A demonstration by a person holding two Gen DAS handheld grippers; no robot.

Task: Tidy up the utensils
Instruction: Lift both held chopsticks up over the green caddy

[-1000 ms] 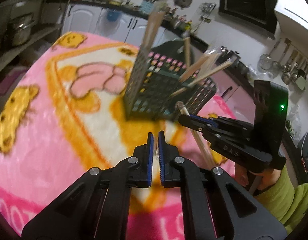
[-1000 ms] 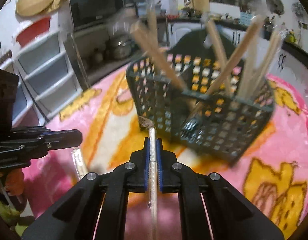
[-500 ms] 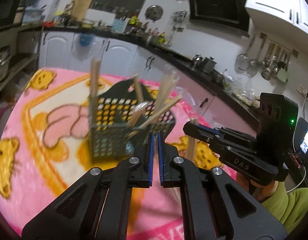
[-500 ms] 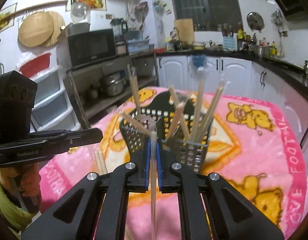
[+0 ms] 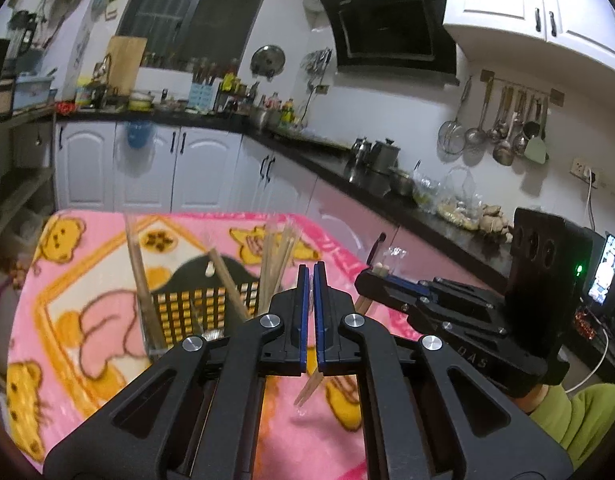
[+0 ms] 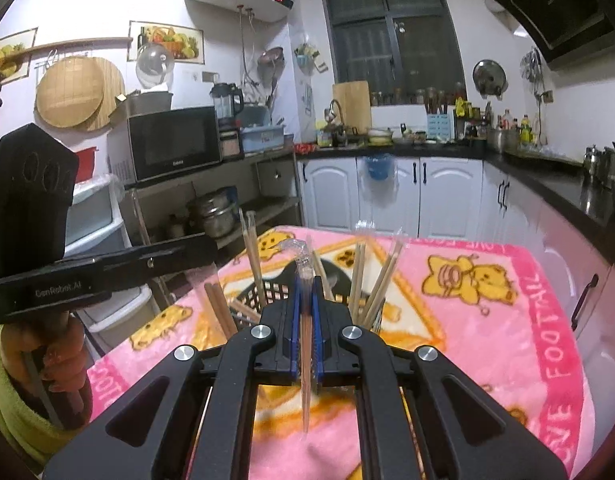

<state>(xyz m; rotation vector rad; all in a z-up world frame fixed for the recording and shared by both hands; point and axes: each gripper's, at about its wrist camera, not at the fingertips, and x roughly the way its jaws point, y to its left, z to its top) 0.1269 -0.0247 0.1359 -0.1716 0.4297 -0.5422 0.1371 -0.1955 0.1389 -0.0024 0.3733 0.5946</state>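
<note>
A dark mesh utensil basket [image 5: 203, 304] stands on the pink blanket [image 5: 87, 272] with several wooden chopsticks [image 5: 141, 288] upright in it; it also shows in the right wrist view [image 6: 263, 292]. My right gripper [image 6: 306, 292] is shut on a pair of chopsticks in a clear plastic sleeve [image 6: 305, 344], held above the table in front of the basket. From the left wrist view the same wrapped chopsticks [image 5: 311, 386] hang down from my right gripper [image 5: 381, 270]. My left gripper [image 5: 310, 276] is shut and empty, raised above the table.
The blanket-covered table ends near white cabinets [image 6: 387, 196] and a black counter [image 5: 387, 196]. A shelf with pots [image 6: 215, 212] and a microwave [image 6: 171, 144] stands to the left. My left gripper's body [image 6: 87, 268] shows in the right wrist view.
Both grippers have risen and tilted up away from the basket, which now looks smaller and lower. The right gripper still holds the wrapped chopsticks.
</note>
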